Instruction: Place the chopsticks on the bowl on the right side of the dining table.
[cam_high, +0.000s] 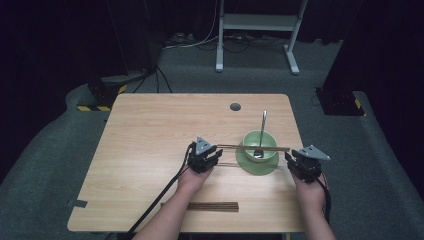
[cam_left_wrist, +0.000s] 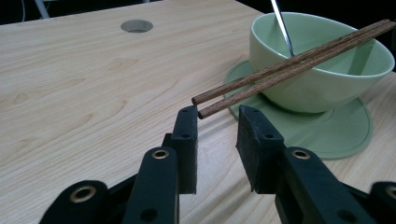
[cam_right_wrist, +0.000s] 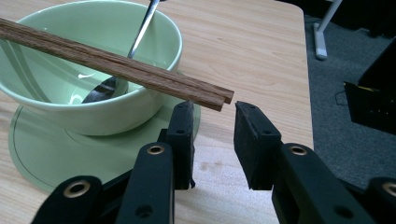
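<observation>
A pair of brown chopsticks (cam_high: 254, 147) lies level across the rim of a green bowl (cam_high: 260, 142); both ends overhang the rim; the bowl stands on a green saucer (cam_high: 257, 164) on the desk (cam_high: 150, 130), right of centre; a metal spoon (cam_high: 261, 131) rests inside the bowl, handle leaning on the far rim. Left gripper (cam_left_wrist: 215, 123) sits at the chopsticks' left ends; its fingers (cam_left_wrist: 186, 135) are released, the stick tips just ahead of the gap, untouched. Right gripper (cam_right_wrist: 212, 119) sits at the right ends; fingers (cam_right_wrist: 183, 126) likewise parted, gripping nothing. A second pair of chopsticks (cam_high: 212, 206) lies flat near the desk's front edge, between the forearms.
</observation>
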